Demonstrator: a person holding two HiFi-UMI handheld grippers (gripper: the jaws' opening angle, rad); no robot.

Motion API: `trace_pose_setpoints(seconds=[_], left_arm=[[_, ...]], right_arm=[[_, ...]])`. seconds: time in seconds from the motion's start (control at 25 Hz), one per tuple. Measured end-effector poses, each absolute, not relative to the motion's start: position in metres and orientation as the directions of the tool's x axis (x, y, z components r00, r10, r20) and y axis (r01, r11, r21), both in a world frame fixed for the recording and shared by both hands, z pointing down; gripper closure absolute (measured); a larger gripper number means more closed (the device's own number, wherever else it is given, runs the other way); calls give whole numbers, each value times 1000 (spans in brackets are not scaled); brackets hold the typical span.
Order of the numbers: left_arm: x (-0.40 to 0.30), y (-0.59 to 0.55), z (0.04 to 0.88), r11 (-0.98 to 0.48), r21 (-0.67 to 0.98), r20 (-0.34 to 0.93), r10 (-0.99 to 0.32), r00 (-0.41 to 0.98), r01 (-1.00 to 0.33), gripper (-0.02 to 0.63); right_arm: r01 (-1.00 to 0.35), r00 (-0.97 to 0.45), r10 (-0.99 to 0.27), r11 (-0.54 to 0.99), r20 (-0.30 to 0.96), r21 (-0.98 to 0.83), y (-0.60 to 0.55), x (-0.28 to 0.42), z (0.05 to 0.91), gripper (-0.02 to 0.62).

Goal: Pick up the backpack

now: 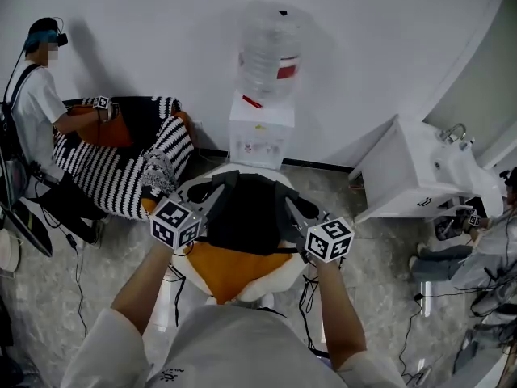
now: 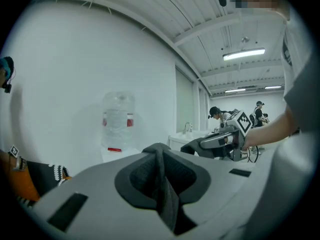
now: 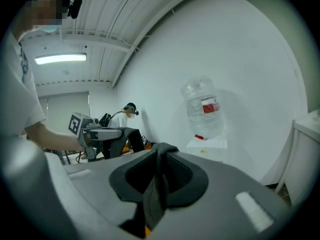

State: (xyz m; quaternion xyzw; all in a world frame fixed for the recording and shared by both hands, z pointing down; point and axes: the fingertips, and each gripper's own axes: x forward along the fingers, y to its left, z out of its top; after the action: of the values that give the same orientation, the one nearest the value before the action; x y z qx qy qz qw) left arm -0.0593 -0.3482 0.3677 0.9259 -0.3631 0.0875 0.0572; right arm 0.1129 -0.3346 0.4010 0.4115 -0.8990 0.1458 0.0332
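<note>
Where a white wall (image 1: 363,55) meets a grey mottled floor (image 1: 380,257), a water dispenser (image 1: 260,132) with its bottle (image 1: 269,51) is seen at top centre. A white sink unit (image 1: 420,172) is at right and a striped armchair (image 1: 121,176) at left. The black-and-orange backpack (image 1: 242,241) is at frame centre, between both grippers. The left gripper (image 1: 212,191) is clamped nearly closed on a dark strap (image 2: 162,184). The right gripper (image 1: 284,199) is likewise pinched on a second dark strap (image 3: 157,184).
</note>
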Motion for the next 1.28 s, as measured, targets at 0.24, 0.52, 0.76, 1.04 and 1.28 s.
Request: trace_pose_setpoints(seconds=[0.24,0.52,0.76,1.04,1.28], left_arm=[[-56,-351,333,-741,17,136,-663,736,-671,581],[-55,-355,298,-747,-3,66,-664,745,-665,581],[-54,-364,270,-751,9,0,-661,751,-661,581],[-53,-368,265,-747,18,-17,-665,747,-665,581],[-52,-367,268,-744,23,-11,-668,744,-668,581]], right_arm=[[-746,-661,-740,629,124,-217,-337,117,366,551],[-734,-672,-738,652,58,-191,-341,121,326,551],[-729,-673,-739,662,8,-173,-348,123,298,554],[-730,-669,-743,660,-9,-180,-354,125,289,554],[-731,-668,-744,657,-6,-183,-353,126,292,555]])
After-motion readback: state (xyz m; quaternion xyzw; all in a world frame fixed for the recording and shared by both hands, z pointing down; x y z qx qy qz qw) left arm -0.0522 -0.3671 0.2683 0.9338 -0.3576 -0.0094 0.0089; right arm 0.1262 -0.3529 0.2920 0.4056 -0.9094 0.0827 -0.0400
